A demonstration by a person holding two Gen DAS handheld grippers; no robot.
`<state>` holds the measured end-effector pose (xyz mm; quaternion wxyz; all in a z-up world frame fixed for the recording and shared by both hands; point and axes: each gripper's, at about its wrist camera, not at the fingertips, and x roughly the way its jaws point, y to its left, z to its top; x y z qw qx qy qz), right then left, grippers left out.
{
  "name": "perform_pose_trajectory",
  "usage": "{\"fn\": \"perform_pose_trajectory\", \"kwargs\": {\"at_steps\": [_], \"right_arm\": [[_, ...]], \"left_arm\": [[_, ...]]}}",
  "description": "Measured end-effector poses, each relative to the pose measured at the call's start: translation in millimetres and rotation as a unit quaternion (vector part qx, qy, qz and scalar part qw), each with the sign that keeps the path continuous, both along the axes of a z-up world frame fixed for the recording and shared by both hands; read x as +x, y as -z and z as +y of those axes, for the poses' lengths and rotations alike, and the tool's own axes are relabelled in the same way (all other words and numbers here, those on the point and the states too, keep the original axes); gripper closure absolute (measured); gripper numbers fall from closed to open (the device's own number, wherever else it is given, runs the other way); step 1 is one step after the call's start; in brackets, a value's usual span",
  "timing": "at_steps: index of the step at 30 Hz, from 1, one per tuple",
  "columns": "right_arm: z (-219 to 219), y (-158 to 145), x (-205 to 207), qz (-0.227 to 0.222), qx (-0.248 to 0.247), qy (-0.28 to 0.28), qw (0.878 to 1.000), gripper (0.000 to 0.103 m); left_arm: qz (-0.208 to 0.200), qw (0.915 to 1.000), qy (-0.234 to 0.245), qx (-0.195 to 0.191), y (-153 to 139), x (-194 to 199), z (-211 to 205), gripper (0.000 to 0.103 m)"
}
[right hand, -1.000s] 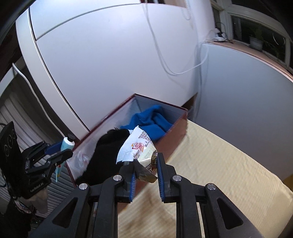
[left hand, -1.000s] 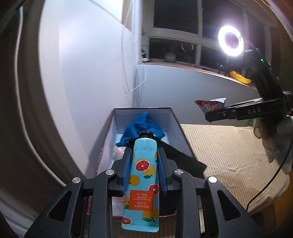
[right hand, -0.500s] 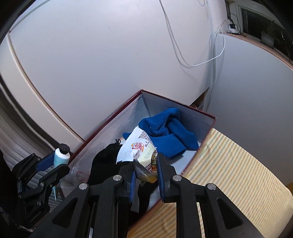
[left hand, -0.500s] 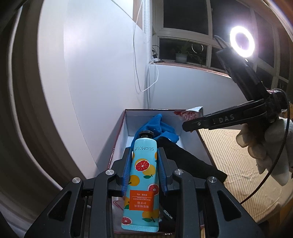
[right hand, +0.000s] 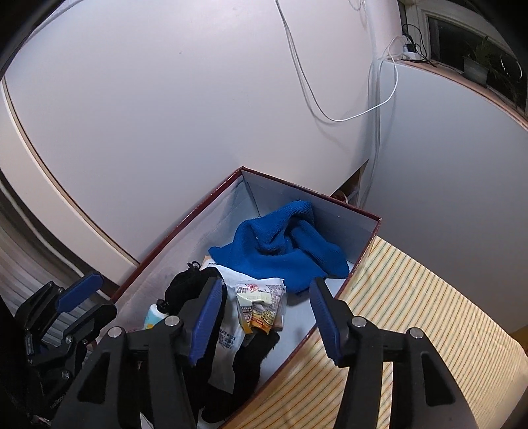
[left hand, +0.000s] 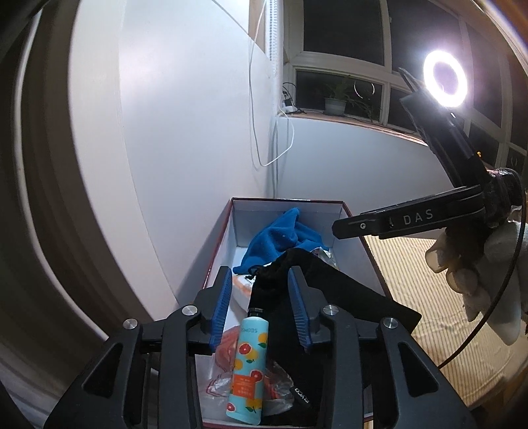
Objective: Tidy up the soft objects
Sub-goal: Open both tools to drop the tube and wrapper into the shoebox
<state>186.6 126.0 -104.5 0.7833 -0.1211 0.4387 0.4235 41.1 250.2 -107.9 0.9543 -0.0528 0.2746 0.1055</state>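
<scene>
Blue towel (right hand: 280, 250), fruit-patterned turquoise tube (left hand: 248, 366), yellow-striped cloth (right hand: 412, 326).

You're in a home room at night: dark window panes (left hand: 343, 29), a potted plant (left hand: 336, 99) on the sill, white charger cables (left hand: 264, 99) down the plain wall, a ring light (left hand: 445, 79), and a striped yellow mat (right hand: 412, 313).

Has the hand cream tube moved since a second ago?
Yes. The hand cream tube has dropped out of the opening left gripper into the box, beside the black pouch.
</scene>
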Motion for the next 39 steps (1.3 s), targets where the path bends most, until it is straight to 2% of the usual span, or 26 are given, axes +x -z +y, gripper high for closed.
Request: {"fn": "perform_pose_trajectory", "kwargs": {"at_steps": [8, 10, 11, 15, 17, 21, 23, 25, 30, 35, 39], "right_arm": [[-6, -2, -8, -0.005, -0.001, -0.004, 1.000, 0.048], [-9, -4, -11, -0.006, -0.003, -0.005, 1.000, 0.047], [-11, -5, -13, -0.007, -0.002, -0.005, 1.000, 0.047], [-19, -9, -25, -0.010, 0.003, -0.010, 1.000, 0.040], [-23, -10, -32, -0.018, 0.001, -0.014, 1.000, 0.040], [-34, -13, -49, -0.030, -0.004, -0.021, 0.999, 0.037], [-41, -16, -60, -0.038, -0.002, -0.024, 0.999, 0.032], [-47, -18, -69, -0.046, 0.000, -0.029, 0.999, 0.027], [-63, -21, -93, -0.061, 0.006, -0.032, 0.998, 0.027], [-79, -20, -122, -0.078, 0.011, -0.034, 0.996, 0.027], [-97, -20, -148, -0.092, 0.024, -0.033, 0.995, 0.026]], "left_arm": [[0.004, 1.0000, -0.005, -0.006, -2, -5, 2, 0.069], [0.003, 1.0000, -0.005, -0.008, -2, -8, 1, 0.057], [0.002, 0.9999, -0.006, -0.008, -2, -7, 2, 0.048], [-0.001, 0.9999, -0.006, -0.010, -4, -14, -1, 0.046], [-0.001, 0.9999, -0.007, -0.008, -6, -18, -4, 0.044], [-0.006, 0.9998, -0.012, -0.017, -8, -30, -6, 0.025], [-0.006, 0.9996, -0.016, -0.021, -8, -36, -9, 0.022], [-0.001, 0.9995, -0.017, -0.025, -7, -42, -11, 0.021], [0.001, 0.9987, -0.030, -0.041, -7, -58, -16, 0.021], [0.002, 0.9983, -0.043, -0.039, -7, -75, -25, 0.021], [-0.013, 0.9972, -0.056, -0.048, -8, -97, -33, 0.021]]}}
